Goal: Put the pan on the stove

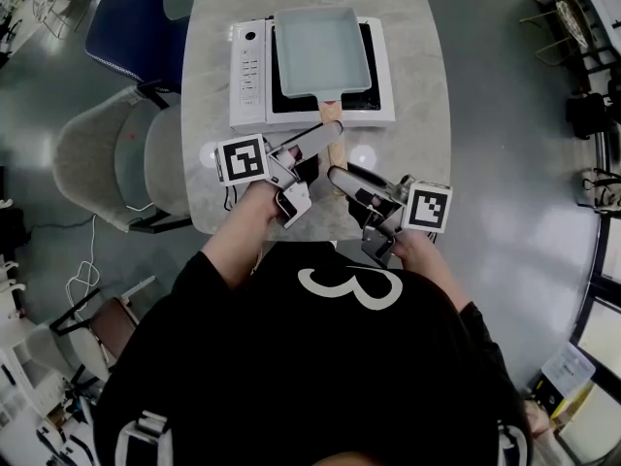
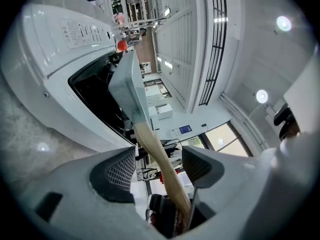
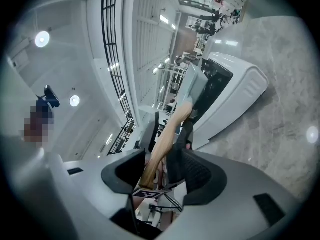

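A pale blue rectangular pan (image 1: pixel 315 51) rests on the black top of a white portable stove (image 1: pixel 247 66). Its wooden handle (image 1: pixel 336 155) points back toward me. My left gripper (image 1: pixel 325 146) and right gripper (image 1: pixel 340 178) both reach in around that handle from either side. In the left gripper view the handle (image 2: pixel 155 149) runs between the jaws of the left gripper (image 2: pixel 160 166), with gaps to both pads; the jaws are open. The right gripper view shows the handle (image 3: pixel 167 134) between the spread jaws of the right gripper (image 3: pixel 162 171), lying close to the left pad, unpressed.
The stove sits in the middle of a grey marble table (image 1: pixel 417 85), with its control panel (image 1: pixel 250 61) on the left side. A blue chair (image 1: pixel 131 27) and a grey chair (image 1: pixel 107 158) stand to the table's left.
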{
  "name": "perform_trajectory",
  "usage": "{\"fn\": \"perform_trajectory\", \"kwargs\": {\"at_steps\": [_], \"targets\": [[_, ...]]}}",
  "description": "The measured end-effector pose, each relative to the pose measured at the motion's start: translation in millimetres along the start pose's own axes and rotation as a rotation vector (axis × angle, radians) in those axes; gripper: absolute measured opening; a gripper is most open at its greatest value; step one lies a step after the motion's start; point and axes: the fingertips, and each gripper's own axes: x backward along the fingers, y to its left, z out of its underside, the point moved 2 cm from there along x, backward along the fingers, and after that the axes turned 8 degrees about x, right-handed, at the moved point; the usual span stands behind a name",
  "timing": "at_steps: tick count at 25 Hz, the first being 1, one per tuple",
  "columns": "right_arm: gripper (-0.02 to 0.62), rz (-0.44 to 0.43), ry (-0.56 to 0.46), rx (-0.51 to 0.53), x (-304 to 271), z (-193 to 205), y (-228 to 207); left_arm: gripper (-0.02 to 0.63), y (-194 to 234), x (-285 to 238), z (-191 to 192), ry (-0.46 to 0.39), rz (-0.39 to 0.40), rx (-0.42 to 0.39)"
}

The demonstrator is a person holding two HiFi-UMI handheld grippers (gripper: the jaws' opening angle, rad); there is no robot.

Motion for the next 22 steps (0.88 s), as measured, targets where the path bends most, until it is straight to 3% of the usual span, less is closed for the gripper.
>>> {"fn": "perform_trajectory", "kwargs": {"at_steps": [6, 10, 15, 20, 22], "targets": [[0.199, 0.042, 0.001, 0.054, 6.5, -1.0, 2.2, 0.295, -7.5, 12.0, 0.8, -0.039, -0.004, -0.023], [0.201, 0.079, -0.013, 0.104, 20.3, -7.2, 4.7, 0.295, -16.0, 24.7, 2.1, -0.053, -0.049, -0.134], [0.199, 0.131, -0.022, 0.285, 37.4, -28.1, 23.8, 0.293, -46.1, 40.6, 8.5, -0.054, -0.133, -0.402], [0.198, 0.094, 0.003, 0.533, 38.8, -46.2, 70.5, 0.291, -90.5, 51.1, 26.6, -0.001, -0.186, -0.715], [0.147, 0.081, 0.01, 0.626, 37.4, -49.7, 89.8, 0.286, -108.6, 53.4, 36.8, 0.029, -0.183, -0.811]]}}
